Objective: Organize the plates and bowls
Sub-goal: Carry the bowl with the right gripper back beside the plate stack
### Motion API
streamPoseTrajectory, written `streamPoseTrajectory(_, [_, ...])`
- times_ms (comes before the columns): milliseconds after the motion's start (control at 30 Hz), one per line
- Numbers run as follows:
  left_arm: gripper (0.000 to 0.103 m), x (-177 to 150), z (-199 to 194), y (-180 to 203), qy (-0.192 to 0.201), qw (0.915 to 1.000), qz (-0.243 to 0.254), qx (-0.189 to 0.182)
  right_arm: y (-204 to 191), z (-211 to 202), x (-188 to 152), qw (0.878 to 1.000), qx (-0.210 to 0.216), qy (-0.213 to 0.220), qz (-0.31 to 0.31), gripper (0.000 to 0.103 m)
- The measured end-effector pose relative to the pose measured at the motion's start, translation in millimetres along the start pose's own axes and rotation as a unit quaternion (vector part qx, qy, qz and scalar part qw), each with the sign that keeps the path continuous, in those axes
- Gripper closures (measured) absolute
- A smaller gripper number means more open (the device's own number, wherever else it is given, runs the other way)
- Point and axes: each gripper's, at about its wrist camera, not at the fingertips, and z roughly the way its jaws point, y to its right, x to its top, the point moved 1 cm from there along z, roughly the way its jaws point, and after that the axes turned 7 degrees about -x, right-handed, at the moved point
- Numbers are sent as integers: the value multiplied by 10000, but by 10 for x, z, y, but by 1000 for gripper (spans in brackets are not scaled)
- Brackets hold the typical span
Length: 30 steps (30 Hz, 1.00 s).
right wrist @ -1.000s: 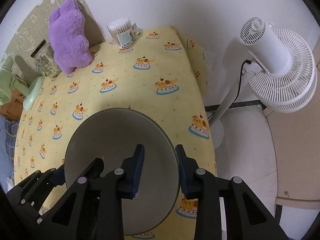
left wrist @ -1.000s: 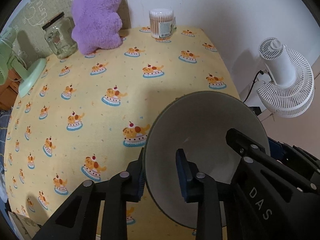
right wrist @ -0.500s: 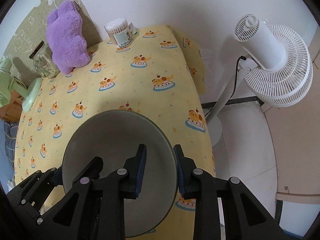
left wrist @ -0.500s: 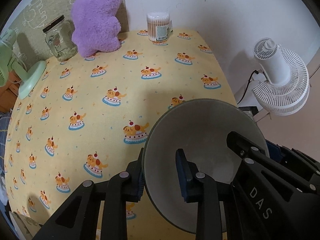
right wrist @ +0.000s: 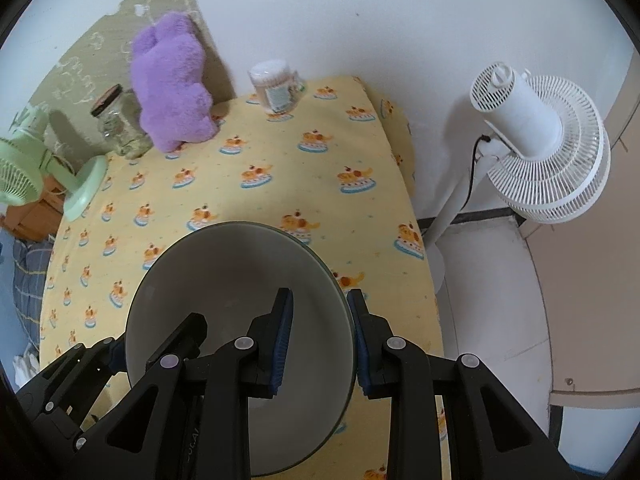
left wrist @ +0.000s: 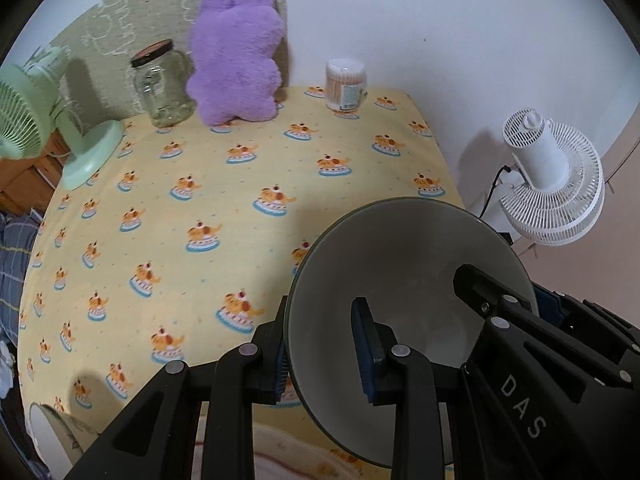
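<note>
A grey bowl (left wrist: 412,276) (right wrist: 240,276) hangs in the air above the near right part of the yellow-clothed table (left wrist: 168,240), held from both sides. My left gripper (left wrist: 322,320) is shut on the bowl's left rim, one pad inside and one outside. My right gripper (right wrist: 320,300) is shut on the opposite, right rim in the same way. In the left wrist view the right gripper (left wrist: 500,312) reaches in over the far rim. In the right wrist view the left gripper (right wrist: 160,344) shows at the lower left. The bowl looks empty.
Along the back wall stand a purple plush toy (left wrist: 236,64), a glass jar (left wrist: 160,84) and a tub of cotton swabs (left wrist: 346,84). A green fan (left wrist: 48,120) sits at the table's left end. A white standing fan (right wrist: 536,136) is on the floor beyond the right edge.
Both grippers have risen with the bowl and drawn back toward the near edge; the table and back wall items now look farther away. Both grips stay the same.
</note>
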Motion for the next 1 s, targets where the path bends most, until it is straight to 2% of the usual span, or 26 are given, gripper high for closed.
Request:
streamPoseTrajectory(400, [76, -209, -526, -425, 229, 9996, 148, -45, -516, -508, -302, 9997, -77, 227, -22, 72])
streamPoseTrajectory(1000, [76, -593, -1176, -1401, 360, 9990, 215, -135, -1568, -1032, -838, 9991, -122, 409, 76, 72])
